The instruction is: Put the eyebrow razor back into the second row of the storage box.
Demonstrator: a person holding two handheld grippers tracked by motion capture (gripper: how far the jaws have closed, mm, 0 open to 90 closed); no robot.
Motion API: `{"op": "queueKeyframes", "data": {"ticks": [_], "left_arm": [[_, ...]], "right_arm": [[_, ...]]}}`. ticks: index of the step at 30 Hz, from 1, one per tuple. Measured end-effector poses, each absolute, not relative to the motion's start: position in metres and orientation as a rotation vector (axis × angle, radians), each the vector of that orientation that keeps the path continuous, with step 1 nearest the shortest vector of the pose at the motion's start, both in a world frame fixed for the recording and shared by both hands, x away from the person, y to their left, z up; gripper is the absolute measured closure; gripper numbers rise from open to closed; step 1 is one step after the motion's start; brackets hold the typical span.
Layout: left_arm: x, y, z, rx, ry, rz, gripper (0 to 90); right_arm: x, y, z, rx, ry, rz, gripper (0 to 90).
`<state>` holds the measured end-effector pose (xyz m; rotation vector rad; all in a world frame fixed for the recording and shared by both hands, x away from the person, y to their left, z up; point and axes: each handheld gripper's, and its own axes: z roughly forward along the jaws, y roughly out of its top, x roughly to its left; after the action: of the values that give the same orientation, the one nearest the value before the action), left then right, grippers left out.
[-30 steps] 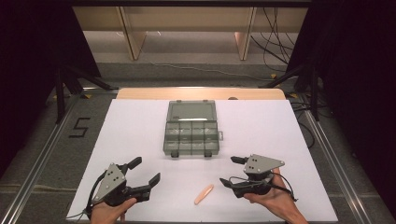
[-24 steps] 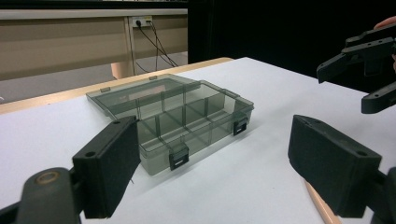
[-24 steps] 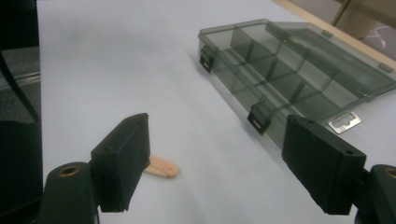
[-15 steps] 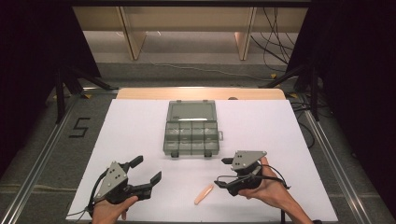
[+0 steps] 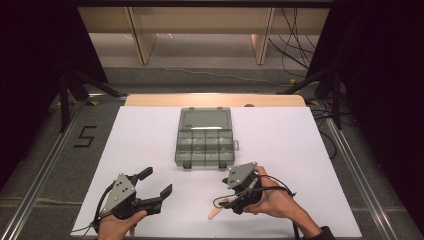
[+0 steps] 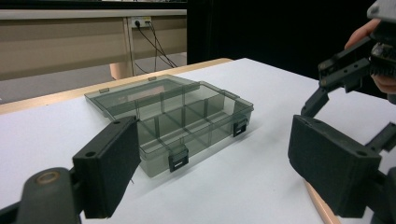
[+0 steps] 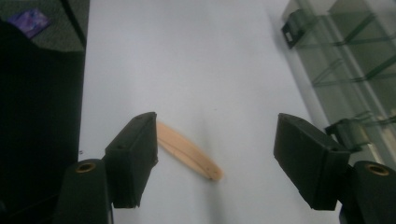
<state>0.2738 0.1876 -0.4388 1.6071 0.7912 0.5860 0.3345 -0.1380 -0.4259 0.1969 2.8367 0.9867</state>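
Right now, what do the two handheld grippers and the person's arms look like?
Both the left gripper and right gripper are black, with blocky rectangular jaws and a grey three-cornered plate on top. A black cable trails from each. The right arm ends in a dark sleeve.

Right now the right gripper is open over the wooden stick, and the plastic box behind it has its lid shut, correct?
Not quite. The right gripper is open over the wooden stick, but the plastic box has its lid open, lying flat behind the compartments, as the left gripper view shows.
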Motion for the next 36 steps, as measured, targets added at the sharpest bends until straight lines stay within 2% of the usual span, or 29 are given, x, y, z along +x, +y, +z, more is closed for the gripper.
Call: {"op": "queueKeyframes", "data": {"ticks": [24,36], "left_arm": [[0.275,0.187,-0.439,1.609,0.79,0.587,16.6],[0.274,0.188,-0.438,1.603,0.794,0.587,16.6]], "right_arm": [[0.339,-0.102,-0.45,-0.046,2.985,0.687,40.4],[0.343,-0.096,-0.458,-0.092,3.046,0.598,47.7]]}}
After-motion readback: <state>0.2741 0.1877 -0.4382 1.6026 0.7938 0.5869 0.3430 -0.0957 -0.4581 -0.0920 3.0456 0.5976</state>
